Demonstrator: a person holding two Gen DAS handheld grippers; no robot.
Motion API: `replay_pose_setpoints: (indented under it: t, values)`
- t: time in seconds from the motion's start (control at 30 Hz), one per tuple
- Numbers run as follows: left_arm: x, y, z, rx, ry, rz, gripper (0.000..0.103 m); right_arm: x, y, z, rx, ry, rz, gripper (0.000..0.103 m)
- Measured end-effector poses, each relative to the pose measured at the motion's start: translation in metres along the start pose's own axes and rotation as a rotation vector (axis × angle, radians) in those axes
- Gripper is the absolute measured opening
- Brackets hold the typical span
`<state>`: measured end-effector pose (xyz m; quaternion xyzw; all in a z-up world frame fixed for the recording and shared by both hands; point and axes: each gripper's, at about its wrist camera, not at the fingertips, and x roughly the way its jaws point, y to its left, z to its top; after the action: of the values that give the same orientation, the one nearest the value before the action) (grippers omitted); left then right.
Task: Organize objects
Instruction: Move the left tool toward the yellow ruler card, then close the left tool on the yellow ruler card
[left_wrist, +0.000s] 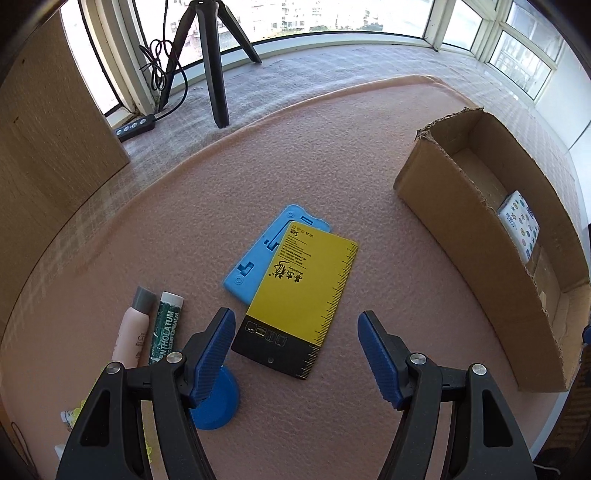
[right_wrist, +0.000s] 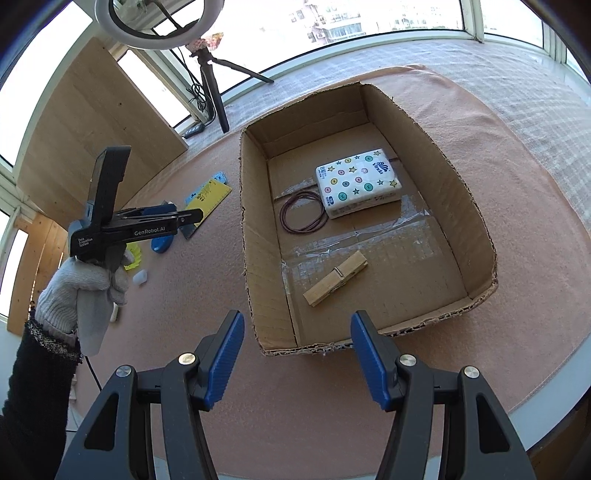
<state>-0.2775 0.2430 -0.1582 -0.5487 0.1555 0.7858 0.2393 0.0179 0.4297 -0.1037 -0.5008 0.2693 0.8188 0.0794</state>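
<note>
My left gripper (left_wrist: 297, 332) is open and hangs just above a yellow-and-black ruler card (left_wrist: 301, 295) that lies partly over a light blue plastic holder (left_wrist: 258, 254) on the pink mat. A blue round lid (left_wrist: 218, 402) sits under its left finger. A pink tube (left_wrist: 135, 332) and a green Mentholatum stick (left_wrist: 166, 326) lie to the left. My right gripper (right_wrist: 297, 339) is open with nothing in it, over the near edge of a cardboard box (right_wrist: 258, 236). Inside the box are a tissue pack (right_wrist: 356, 182), a coil of brown rubber bands (right_wrist: 303, 212) and a wooden clothespin (right_wrist: 335, 277).
A black tripod (left_wrist: 212, 62) and a power strip (left_wrist: 135, 127) stand by the window at the back. A wooden board (left_wrist: 48, 147) leans at the left. A gloved hand (right_wrist: 79, 284) holds the left gripper (right_wrist: 192, 217) left of the box. The table edge runs close on the right.
</note>
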Motion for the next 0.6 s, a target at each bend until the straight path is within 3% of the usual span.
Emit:
replay_pose_setpoints:
  t: [0.37,0.6]
  values:
    - [0.011,-0.01,-0.003,0.059,0.032,0.008,0.072,-0.008,0.005,-0.001,-0.01,-0.012,0.009,0.056]
    - [0.007,-0.003,-0.005,0.045,0.027,0.026,0.072,-0.017,0.014,-0.002,-0.032,-0.032,0.013,0.056]
